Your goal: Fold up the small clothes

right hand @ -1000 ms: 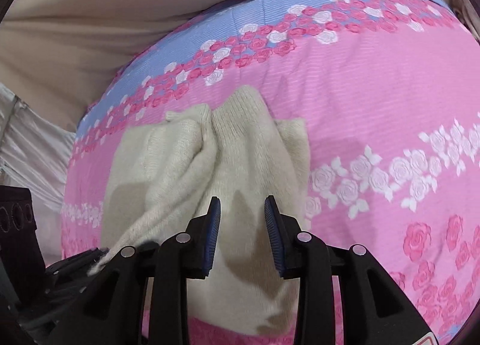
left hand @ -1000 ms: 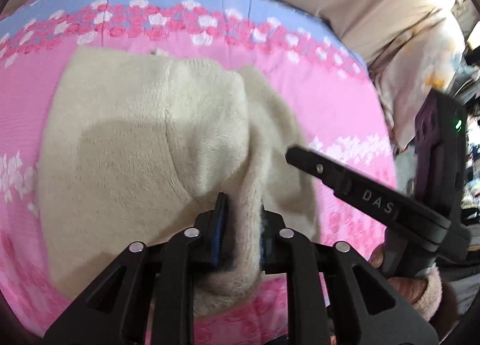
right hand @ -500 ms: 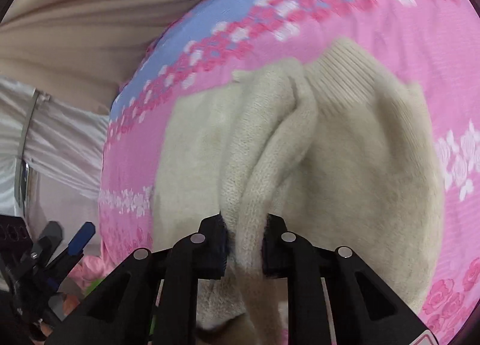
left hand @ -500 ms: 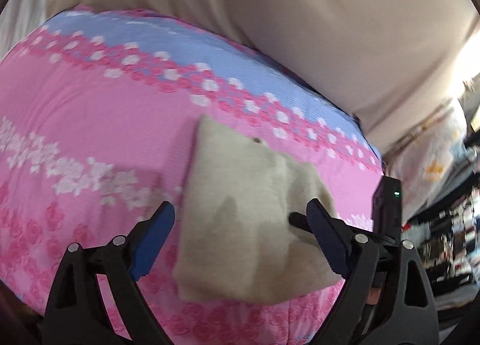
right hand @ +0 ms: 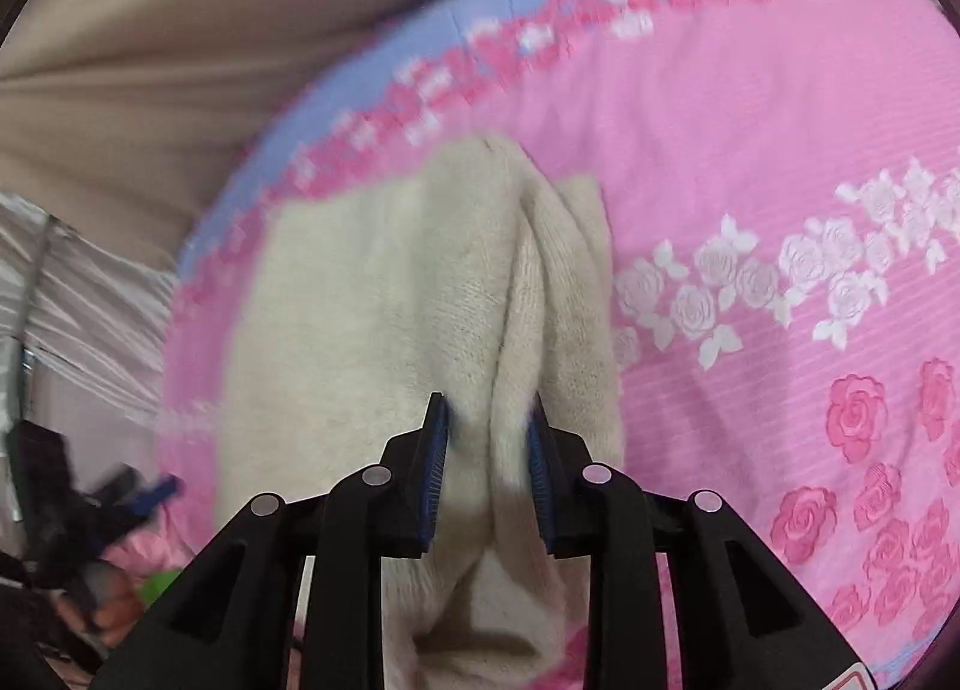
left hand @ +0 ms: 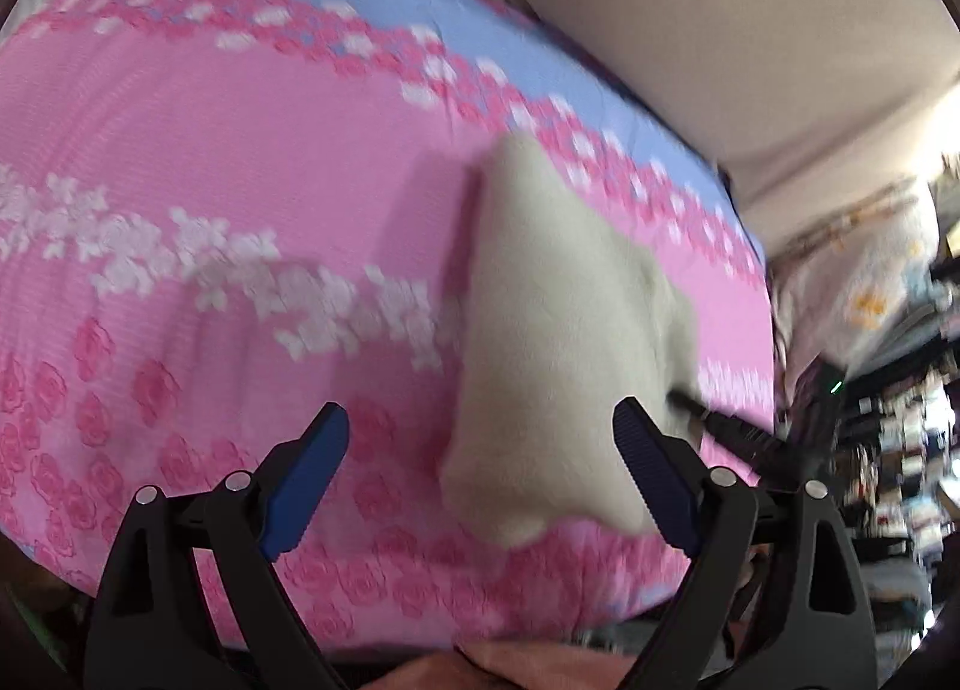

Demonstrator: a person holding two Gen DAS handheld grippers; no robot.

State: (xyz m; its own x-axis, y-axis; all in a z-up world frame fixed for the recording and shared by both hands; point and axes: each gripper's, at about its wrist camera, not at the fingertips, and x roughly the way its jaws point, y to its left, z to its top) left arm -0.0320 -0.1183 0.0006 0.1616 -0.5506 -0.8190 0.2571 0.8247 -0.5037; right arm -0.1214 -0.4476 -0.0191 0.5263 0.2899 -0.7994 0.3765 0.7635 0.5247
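A cream knitted garment point(right hand: 384, 318) lies folded on a pink floral bedsheet point(right hand: 750, 162). My right gripper point(right hand: 487, 438) is shut on a raised ridge of the garment near its front edge. In the left wrist view the garment point(left hand: 540, 342) lies to the right of centre on the sheet point(left hand: 210, 162). My left gripper point(left hand: 480, 450) is open and empty, held above the sheet at the garment's near left corner. The right gripper point(left hand: 720, 432) shows as a dark blurred shape at the garment's right side.
A beige fabric surface point(left hand: 690, 12) rises behind the bed. A light patterned cloth point(left hand: 852, 282) and dark cluttered shelves point(left hand: 900, 450) are at the right. Silvery sheeting point(right hand: 72, 294) hangs at the left in the right wrist view.
My left gripper let go of the garment, opened wide and drew back to the left. My right gripper moved in and shut on a ridge of the garment.
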